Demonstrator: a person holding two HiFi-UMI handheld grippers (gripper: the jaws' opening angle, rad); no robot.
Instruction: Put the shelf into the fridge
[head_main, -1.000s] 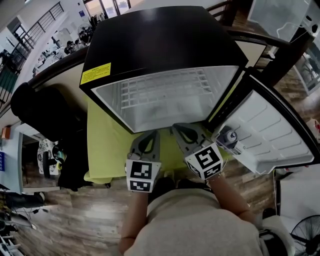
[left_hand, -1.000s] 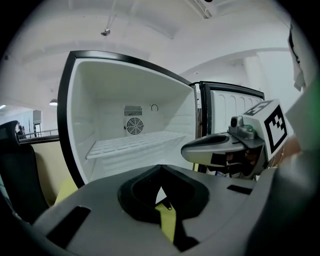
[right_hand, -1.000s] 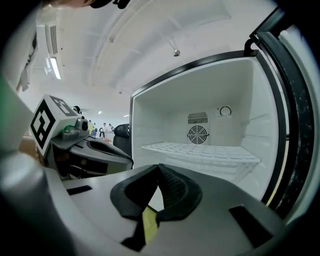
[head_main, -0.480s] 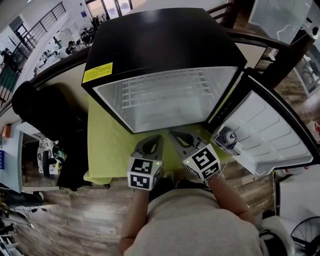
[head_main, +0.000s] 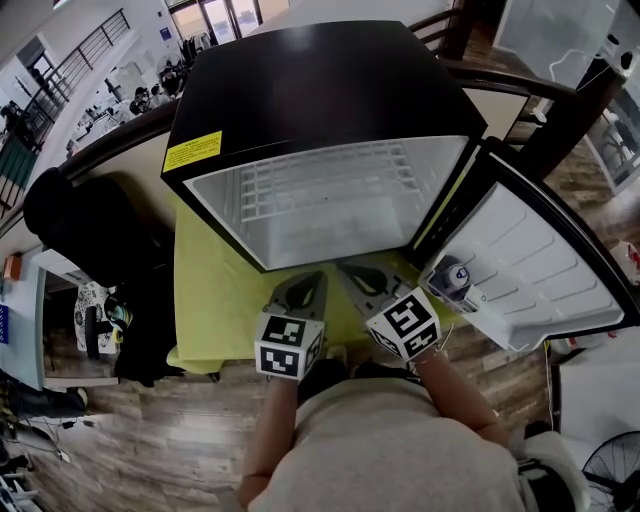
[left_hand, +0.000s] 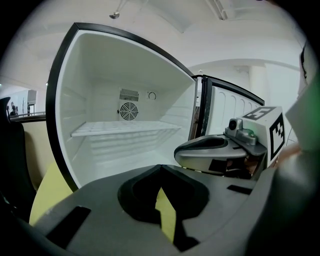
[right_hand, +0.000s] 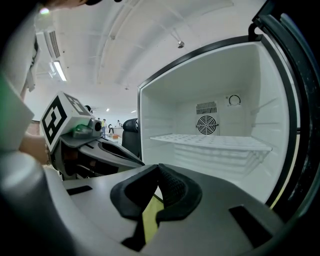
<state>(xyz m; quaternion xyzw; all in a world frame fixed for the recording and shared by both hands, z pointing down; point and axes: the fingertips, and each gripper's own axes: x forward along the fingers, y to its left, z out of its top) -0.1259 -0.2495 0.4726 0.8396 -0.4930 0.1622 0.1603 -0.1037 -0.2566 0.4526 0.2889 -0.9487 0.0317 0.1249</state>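
Observation:
The small black fridge (head_main: 320, 90) stands open on a yellow-green table. Its white wire shelf (head_main: 330, 180) sits level on the rails inside, also seen as the shelf (left_hand: 125, 128) and the shelf (right_hand: 212, 141) in the gripper views. My left gripper (head_main: 308, 285) and right gripper (head_main: 352, 272) are side by side just in front of the fridge's opening, both shut and holding nothing. In the left gripper view the left gripper (left_hand: 161, 167) has its jaws closed together; the right gripper (right_hand: 159, 167) looks the same in its own view.
The fridge door (head_main: 540, 270) hangs open to the right, with a can (head_main: 455, 275) in its lower rack. A black chair (head_main: 85, 230) stands at the left. The yellow-green table top (head_main: 215, 300) ends close to my body.
Both grippers have drawn back slightly from the fridge's opening toward my body, the left one sinking a little. The shelf stays in place inside.

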